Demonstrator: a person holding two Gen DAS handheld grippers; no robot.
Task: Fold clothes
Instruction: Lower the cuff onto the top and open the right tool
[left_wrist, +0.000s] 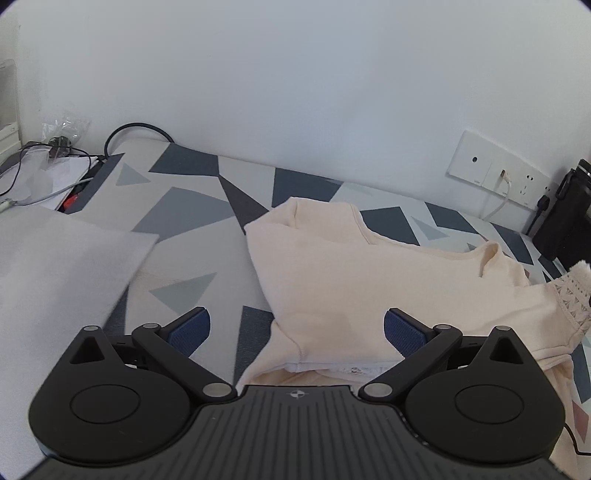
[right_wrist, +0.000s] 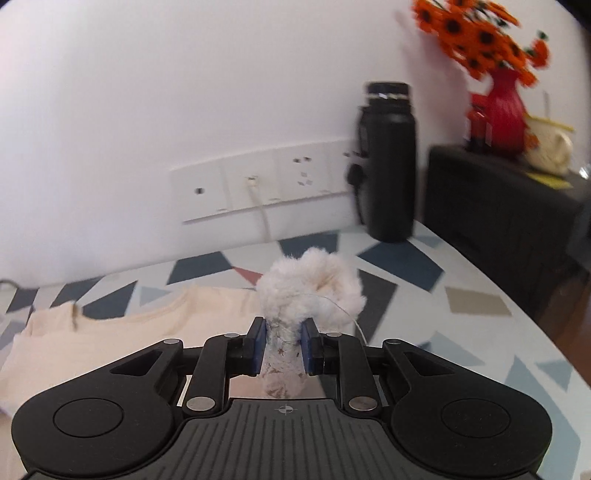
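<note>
White wall (left_wrist: 295, 74) backs a table (left_wrist: 207, 206) covered in a cloth of grey, navy and pale triangles. Over it the left gripper (left_wrist: 297, 326) stands with its jaws wide and nothing between them; the blue pads (left_wrist: 190, 328) face each other across a broad gap. Straight ahead of that gap, and running under it, lies a cream top (left_wrist: 332, 266), flat on the table and partly doubled over, its hem just below the jaws. A lace cuff (left_wrist: 570, 299) of the top rises past the right-hand jaw at the frame's edge. Beyond the left-hand jaw lies a grey cloth (left_wrist: 62, 258), well apart from the top, with cables (left_wrist: 44, 173) and papers behind it. Far ahead and right of the jaws, a socket panel (left_wrist: 495, 166) sits on the wall with a white cord plugged in. The right gripper (right_wrist: 283, 349) has its jaws drawn narrow, clamped on the top's lace cuff, and a fluffy trim (right_wrist: 314, 288) bunches out above the pads. Left of these jaws the rest of the top spreads over the table. Ahead and right of them stands a black bottle (right_wrist: 389, 162) by the wall, and farther right a red vase (right_wrist: 498, 114) of orange flowers (right_wrist: 476, 33) sits on a dark cabinet (right_wrist: 509, 206), blurred.
</note>
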